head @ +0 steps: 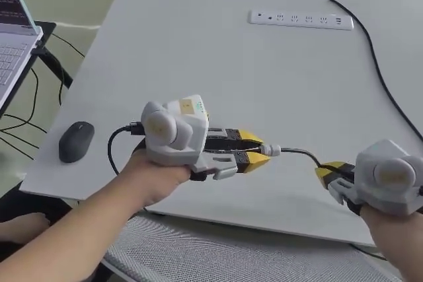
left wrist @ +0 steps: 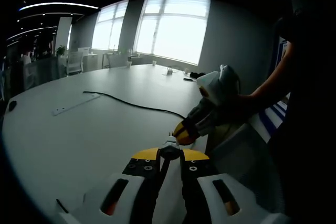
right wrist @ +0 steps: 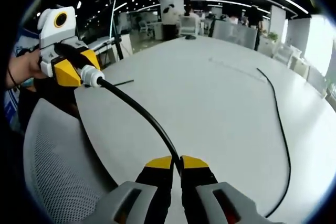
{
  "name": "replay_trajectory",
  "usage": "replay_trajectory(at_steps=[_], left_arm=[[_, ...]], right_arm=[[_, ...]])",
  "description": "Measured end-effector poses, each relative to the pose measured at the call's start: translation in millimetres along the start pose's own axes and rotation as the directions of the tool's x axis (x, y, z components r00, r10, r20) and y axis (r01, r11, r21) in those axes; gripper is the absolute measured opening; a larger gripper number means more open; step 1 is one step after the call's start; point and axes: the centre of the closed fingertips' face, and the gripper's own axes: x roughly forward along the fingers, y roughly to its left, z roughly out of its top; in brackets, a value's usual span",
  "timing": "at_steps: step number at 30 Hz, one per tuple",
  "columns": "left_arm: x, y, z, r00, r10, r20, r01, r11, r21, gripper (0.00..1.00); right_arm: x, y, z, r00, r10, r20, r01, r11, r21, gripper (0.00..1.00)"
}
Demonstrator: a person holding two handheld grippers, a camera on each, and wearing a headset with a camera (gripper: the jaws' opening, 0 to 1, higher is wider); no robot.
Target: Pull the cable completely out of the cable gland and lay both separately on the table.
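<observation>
My left gripper (head: pixel 264 150) is shut on the white cable gland (head: pixel 270 150), held above the near edge of the white table (head: pixel 218 64). In the left gripper view the gland (left wrist: pixel 170 146) sits between the yellow jaw tips. A black cable (head: pixel 301 154) runs from the gland to my right gripper (head: pixel 322 173), which is shut on the cable. The right gripper view shows that cable (right wrist: pixel 139 114) arching from its jaws (right wrist: pixel 177 163) up to the gland (right wrist: pixel 91 75) in the left gripper (right wrist: pixel 79 69). The cable still enters the gland.
A white power strip (head: pixel 301 19) lies at the table's far side, with a black cord (head: pixel 380 70) trailing along the right. A black mouse (head: pixel 76 141) rests near the left edge. A laptop (head: pixel 14 37) stands off the table to the left. A mesh chair (head: pixel 198 252) is below.
</observation>
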Motion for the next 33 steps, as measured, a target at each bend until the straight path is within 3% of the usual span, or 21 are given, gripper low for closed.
replay_trajectory(at_steps=[14,20,33], left_arm=[[-1.5,3.9,-0.8,1.0000,0.010,-0.001,-0.010,1.000,-0.006,0.15],[-2.5,6.4,-0.6,0.9999,0.014,0.000,-0.014,1.000,-0.014,0.15],[-3.2,7.7,2.0,0.9999,0.014,0.002,-0.014,0.999,-0.033,0.15]], right_arm=[[-1.8,1.7,0.9,0.9999,0.008,0.006,-0.008,1.000,-0.023,0.00],[-3.8,4.9,1.6,0.9999,0.008,0.012,-0.006,0.993,-0.118,0.00],[-11.7,5.8,8.8,0.9989,0.016,0.044,-0.008,0.986,-0.164,0.02]])
